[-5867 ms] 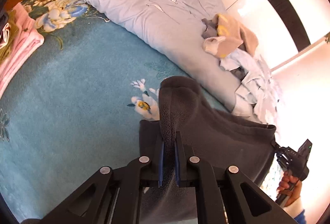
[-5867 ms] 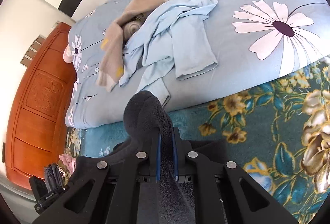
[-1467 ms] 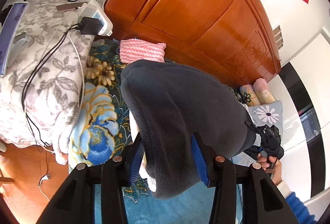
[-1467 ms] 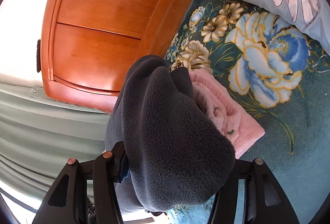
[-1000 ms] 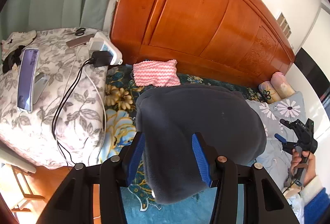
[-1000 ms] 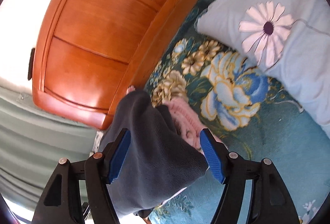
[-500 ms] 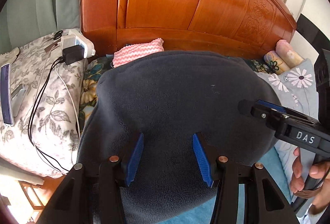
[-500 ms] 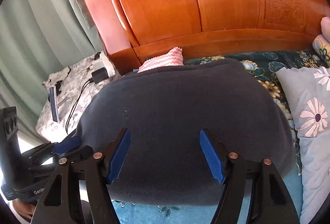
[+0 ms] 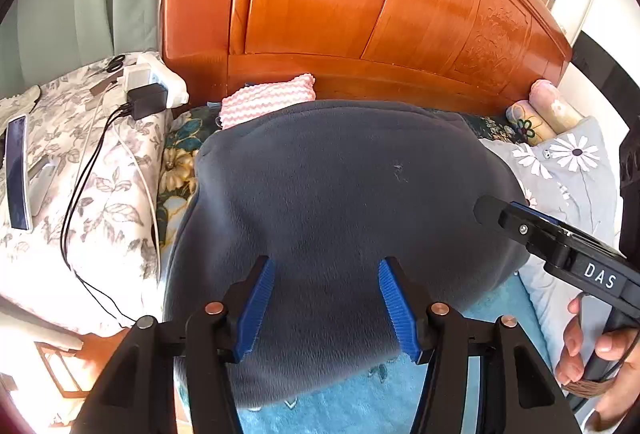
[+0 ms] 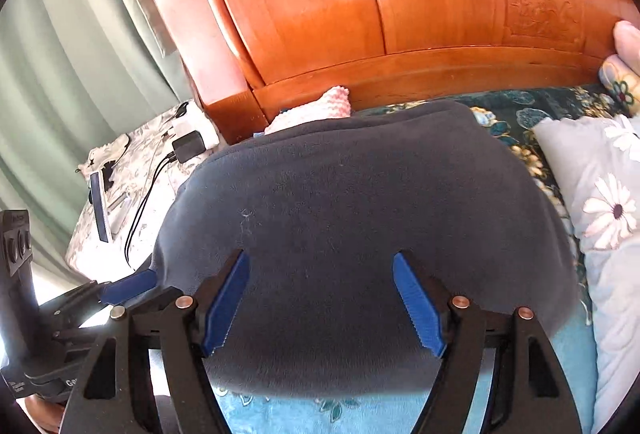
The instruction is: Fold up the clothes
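Dark fleece garment sits folded near the wooden headboard, covering a pink towel, so it looks stacked and done. My left gripper is spread wide, holding nothing; right gripper is equally spread. Both hover just over it, I reckon clear to pull away.

Both wrist views sit close above fleece, facing headboard; left view looks from left, sharing fleece, headboard, nightstand.
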